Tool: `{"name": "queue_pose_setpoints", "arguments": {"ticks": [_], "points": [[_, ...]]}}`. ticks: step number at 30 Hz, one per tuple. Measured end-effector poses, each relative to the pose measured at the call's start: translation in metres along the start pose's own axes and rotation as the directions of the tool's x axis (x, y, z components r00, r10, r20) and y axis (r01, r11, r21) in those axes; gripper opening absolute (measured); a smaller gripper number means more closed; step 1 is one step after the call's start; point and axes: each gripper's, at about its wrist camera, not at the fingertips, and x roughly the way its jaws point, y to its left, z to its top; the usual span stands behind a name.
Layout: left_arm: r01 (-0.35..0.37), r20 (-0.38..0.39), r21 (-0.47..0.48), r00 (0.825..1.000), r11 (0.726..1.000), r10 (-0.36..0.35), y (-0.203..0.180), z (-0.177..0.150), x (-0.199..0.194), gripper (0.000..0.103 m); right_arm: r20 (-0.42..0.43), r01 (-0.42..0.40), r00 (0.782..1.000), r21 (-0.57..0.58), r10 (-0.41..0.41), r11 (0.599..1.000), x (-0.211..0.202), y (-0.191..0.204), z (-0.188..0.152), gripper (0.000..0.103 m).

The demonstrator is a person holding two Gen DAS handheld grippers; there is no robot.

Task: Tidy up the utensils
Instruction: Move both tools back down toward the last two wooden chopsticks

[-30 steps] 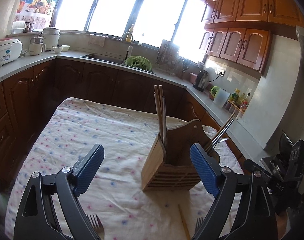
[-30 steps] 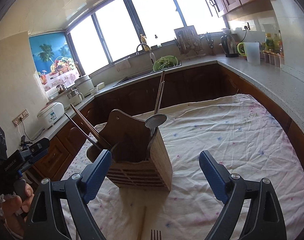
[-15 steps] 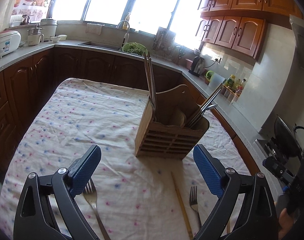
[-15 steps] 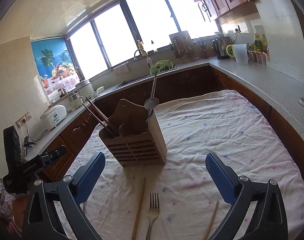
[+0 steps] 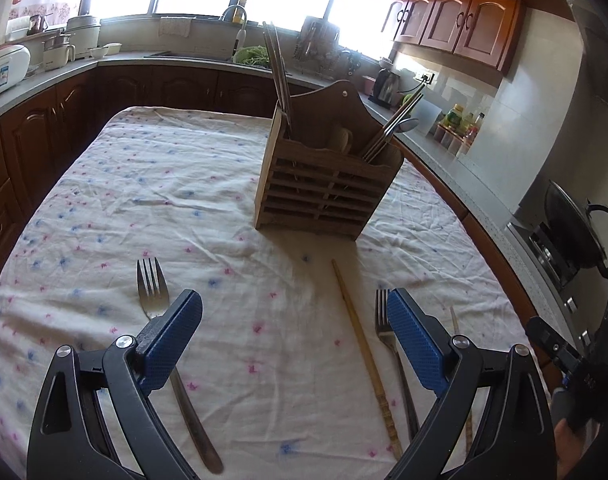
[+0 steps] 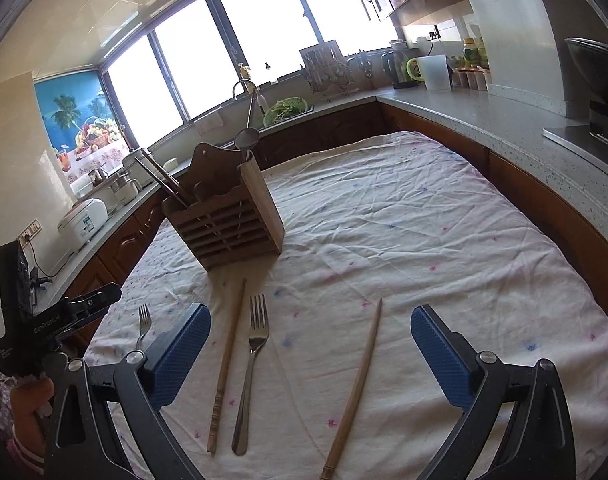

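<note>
Now that I've pulled both tools back from the wooden caddy (image 6: 227,216), 2 forks and 2 chopsticks show on the table (image 6: 444,240) — left tool (image 5: 293,340) and right tool (image 6: 310,346) gape wide, empty, so pickup comes next.
</note>
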Motion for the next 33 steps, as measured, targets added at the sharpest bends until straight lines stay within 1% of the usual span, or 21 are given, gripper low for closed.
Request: {"name": "queue_pose_setpoints", "arguments": {"ticks": [7, 9, 11, 12, 14, 15, 16, 18, 19, 20, 21, 24, 27, 30, 33], "points": [[-0.012, -0.049, 0.007, 0.999, 1.000, 0.012, -0.003, -0.008, 0.011, 0.095, -0.029, 0.025, 0.999, -0.024, -0.025, 0.999, 0.007, -0.002, -0.010, 0.101], [-0.017, -0.058, 0.017, 0.998, 1.000, 0.018, -0.006, -0.008, 0.016, 0.095, -0.045, 0.029, 0.999, -0.025, -0.030, 0.999, 0.012, -0.004, -0.011, 0.098], [-0.015, -0.070, 0.030, 0.997, 0.999, 0.017, -0.009, -0.007, 0.021, 0.095, -0.063, 0.033, 0.997, -0.021, -0.034, 0.999, 0.018, -0.006, -0.012, 0.087], [-0.010, -0.079, 0.035, 0.997, 0.999, 0.012, -0.010, -0.006, 0.024, 0.095, -0.077, 0.038, 0.996, -0.021, -0.039, 0.999, 0.021, -0.007, -0.012, 0.083], [-0.004, -0.092, 0.053, 0.996, 0.999, 0.009, -0.015, -0.005, 0.031, 0.095, -0.099, 0.047, 0.994, -0.016, -0.048, 0.999, 0.027, -0.010, -0.012, 0.072], [-0.002, -0.099, 0.065, 0.995, 0.998, 0.008, -0.019, -0.004, 0.034, 0.094, -0.109, 0.052, 0.993, -0.014, -0.053, 0.999, 0.029, -0.011, -0.012, 0.070], [0.000, -0.108, 0.074, 0.994, 0.997, 0.008, -0.022, -0.003, 0.039, 0.092, -0.119, 0.059, 0.991, -0.014, -0.061, 0.998, 0.032, -0.013, -0.012, 0.067], [0.011, -0.135, 0.089, 0.991, 0.996, 0.001, -0.028, 0.001, 0.049, 0.082, -0.136, 0.067, 0.988, -0.013, -0.068, 0.998, 0.037, -0.015, -0.012, 0.063], [0.015, -0.150, 0.098, 0.989, 0.995, -0.001, -0.031, 0.002, 0.056, 0.079, -0.145, 0.071, 0.987, -0.012, -0.072, 0.997, 0.040, -0.017, -0.012, 0.061], [0.017, -0.162, 0.106, 0.987, 0.994, 0.000, -0.034, 0.004, 0.062, 0.072, -0.151, 0.073, 0.986, -0.012, -0.074, 0.997, 0.042, -0.018, -0.012, 0.058], [0.021, -0.177, 0.114, 0.984, 0.993, -0.001, -0.037, 0.006, 0.068, 0.064, -0.158, 0.073, 0.985, -0.011, -0.074, 0.997, 0.044, -0.019, -0.012, 0.057], [0.031, -0.216, 0.126, 0.976, 0.991, -0.003, -0.043, 0.011, 0.086, 0.054, -0.177, 0.081, 0.981, -0.010, -0.081, 0.997, 0.051, -0.022, -0.011, 0.054], [0.041, -0.243, 0.138, 0.970, 0.990, -0.006, -0.048, 0.014, 0.101, 0.047, -0.190, 0.087, 0.978, -0.010, -0.087, 0.996, 0.057, -0.026, -0.010, 0.051], [0.048, -0.264, 0.153, 0.965, 0.987, -0.006, -0.053, 0.017, 0.112, 0.040, -0.212, 0.093, 0.973, -0.009, -0.093, 0.996, 0.065, -0.029, -0.009, 0.046], [0.053, -0.285, 0.161, 0.959, 0.986, -0.005, -0.056, 0.019, 0.124, 0.037, -0.230, 0.101, 0.968, -0.013, -0.101, 0.995, 0.073, -0.031, -0.008, 0.041]]}}
